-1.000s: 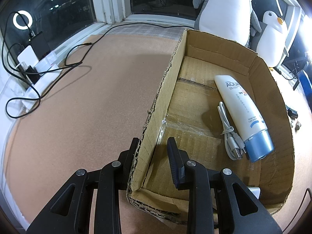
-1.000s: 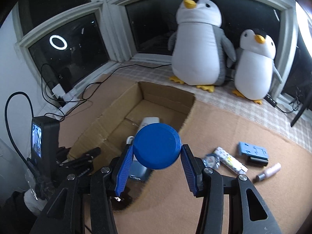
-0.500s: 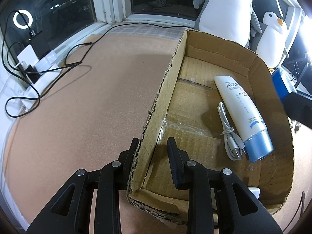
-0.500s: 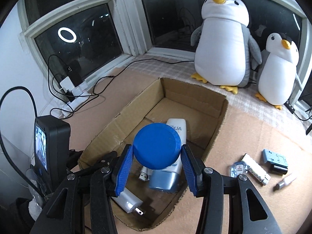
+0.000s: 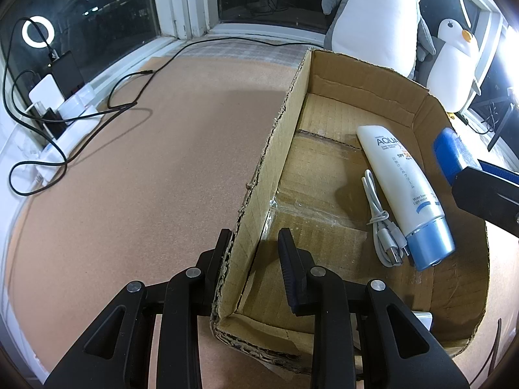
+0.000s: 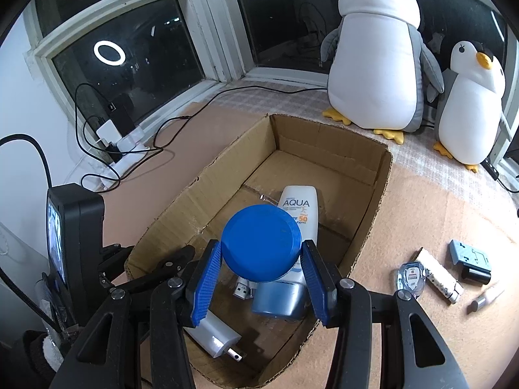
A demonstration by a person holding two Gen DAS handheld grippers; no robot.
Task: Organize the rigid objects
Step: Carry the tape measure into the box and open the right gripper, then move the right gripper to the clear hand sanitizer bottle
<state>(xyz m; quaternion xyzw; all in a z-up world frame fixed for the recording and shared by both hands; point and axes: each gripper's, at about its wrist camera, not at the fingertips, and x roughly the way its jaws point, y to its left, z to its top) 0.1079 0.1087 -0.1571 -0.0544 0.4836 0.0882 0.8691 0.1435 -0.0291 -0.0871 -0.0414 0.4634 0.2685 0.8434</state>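
Observation:
An open cardboard box [image 6: 363, 159] [image 5: 382, 84] lies on the cork mat. In it lie a white sunscreen tube with a blue cap [image 5: 402, 181] [image 6: 296, 202], a white USB cable [image 5: 378, 214] and a white charger plug [image 6: 212, 335]. My right gripper [image 6: 259, 278] is shut on a round blue jar [image 6: 261, 243] and holds it above the box; the jar shows at the right edge of the left wrist view [image 5: 449, 154]. My left gripper [image 5: 254, 253] straddles the box's left wall near its front corner, jaws partly apart.
Two plush penguins [image 6: 376, 55] [image 6: 470, 97] stand behind the box. Small items lie on the mat at the right: a light-blue block [image 6: 470, 257], a white patterned stick [image 6: 441, 275], a small packet [image 6: 410, 275], a small tube [image 6: 486, 300]. Cables and a power strip [image 5: 61, 113] are at the left.
My right gripper has carried the blue jar forward and left, from beside the box to over its inside. My left gripper and the box have not moved.

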